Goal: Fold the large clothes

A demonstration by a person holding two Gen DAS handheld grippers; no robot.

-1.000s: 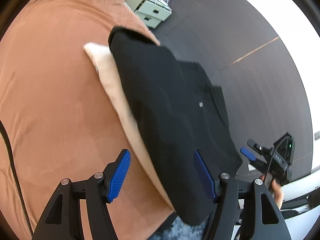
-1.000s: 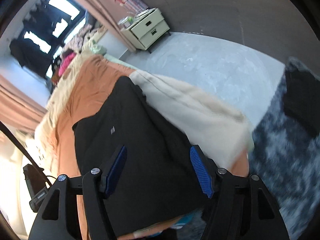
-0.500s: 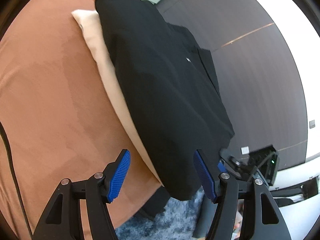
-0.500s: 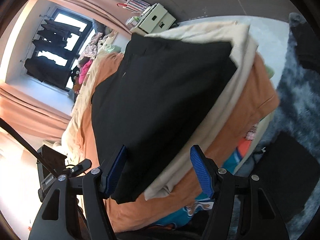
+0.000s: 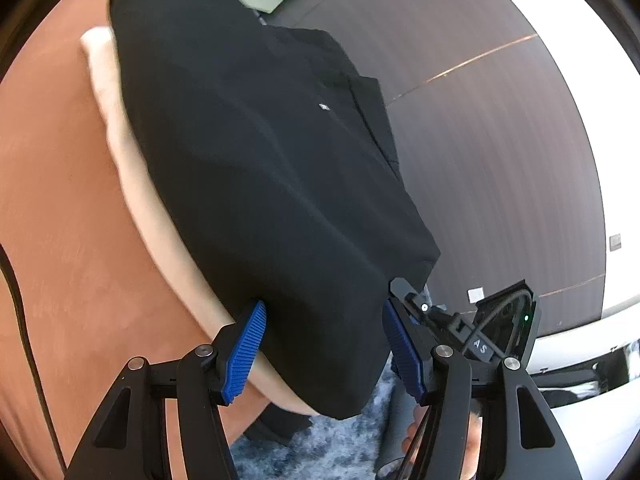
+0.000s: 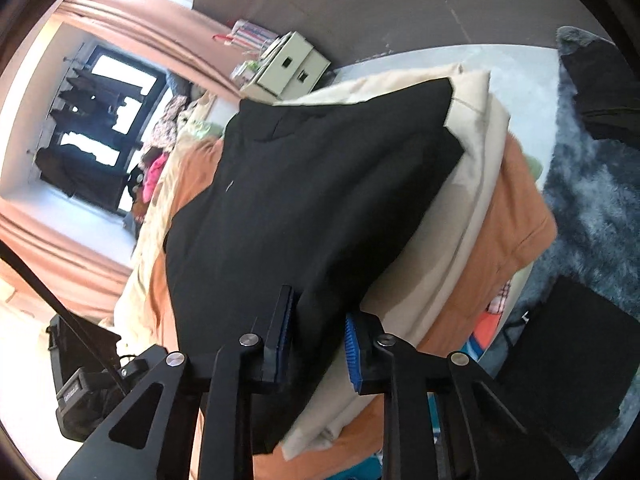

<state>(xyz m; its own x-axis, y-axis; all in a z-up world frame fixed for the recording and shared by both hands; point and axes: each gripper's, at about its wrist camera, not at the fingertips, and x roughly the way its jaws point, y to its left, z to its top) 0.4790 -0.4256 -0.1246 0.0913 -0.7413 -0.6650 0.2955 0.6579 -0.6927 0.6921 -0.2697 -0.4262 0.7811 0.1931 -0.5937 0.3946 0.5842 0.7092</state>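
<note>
Right gripper [image 6: 318,336] jaws pinching black garment [image 6: 320,184], left gripper [image 5: 324,350] jaws wide.

Your shirt [image 5: 272,168] is plain black with one tiny white mark on it. Under it you have a cream garment [image 6: 468,184] on a rust-orange bedspread [image 5: 60,200]. Your finger pads [image 5: 245,350] are ribbed bright blue on black arms. The rug [image 6: 592,208] is mottled blue-grey; the drawers [image 6: 294,66] pale green.

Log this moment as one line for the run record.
stage: gripping hem | left gripper: open, straddling black garment | right gripper: shut on black garment | under it: cream garment on orange bedcover
</note>
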